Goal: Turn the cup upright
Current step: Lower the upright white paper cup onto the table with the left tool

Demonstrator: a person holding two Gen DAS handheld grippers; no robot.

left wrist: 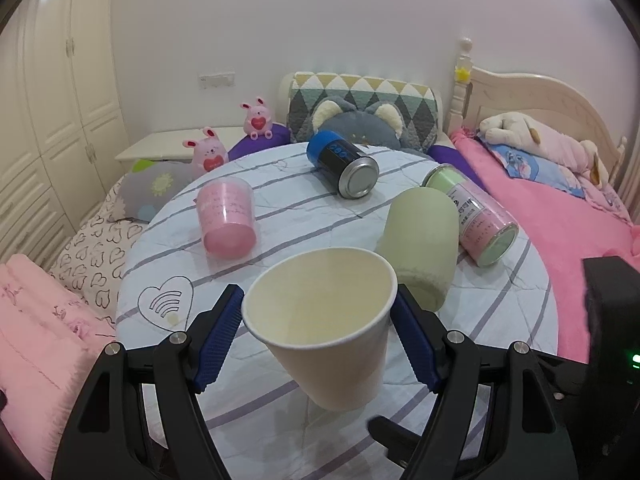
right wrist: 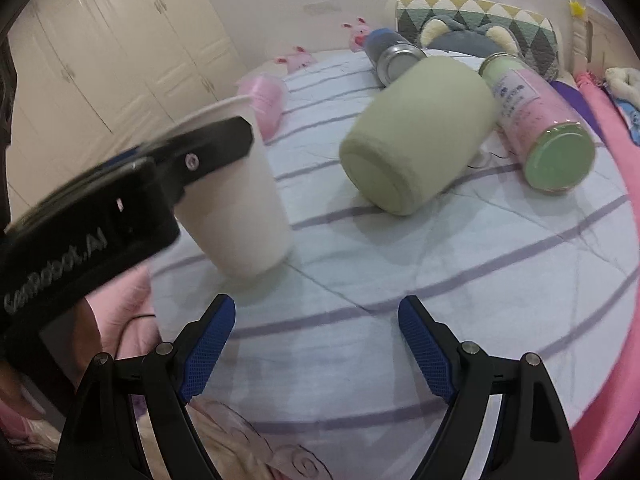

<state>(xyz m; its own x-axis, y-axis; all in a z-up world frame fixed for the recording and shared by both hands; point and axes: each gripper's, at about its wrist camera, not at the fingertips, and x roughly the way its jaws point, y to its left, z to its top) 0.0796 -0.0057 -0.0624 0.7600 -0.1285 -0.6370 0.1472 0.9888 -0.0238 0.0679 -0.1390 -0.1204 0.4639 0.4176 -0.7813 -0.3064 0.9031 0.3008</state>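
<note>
Nearest in the left wrist view: left gripper (left wrist: 318, 312), blue pads clamped on the rim of the paper cup (left wrist: 324, 340), mouth up and tipped slightly toward 1 o'clock. Cup base just above or on the striped table (left wrist: 500, 312); contact hidden from this side, though in the right wrist view the base seems to meet the cloth at 9 o'clock. In that same view the cup's upper wall partly covered by the blurred black body of the left gripper, its lettering only half legible. Right gripper (right wrist: 316, 320) low at 6 o'clock, fingers spread wide apart, nothing between them but cloth. Black block at the 3 o'clock edge of the left view, cut off by the frame, with a green light. Just beyond the cup, toward 1 o'clock, green cup (left wrist: 420, 240) lying on its side, hiding part of the pink-and-green canister (left wrist: 476, 216) beside it, also on its side; print on the label too small to read. At 10 o'clock, pink cup (left wrist: 228, 216) on its side, open end toward the camera. Farther, near 12 o'clock, blue-and-black can (left wrist: 344, 164) lying down, metal end forward. Past the table rim: grey plush (left wrist: 360, 128) half hidden by the can, two pink bunny toys (left wrist: 208, 152), patterned cushion (left wrist: 360, 92), bed (left wrist: 560, 216) at 2 o'clock, wardrobe (left wrist: 60, 80) at 10 o'clock.
</note>
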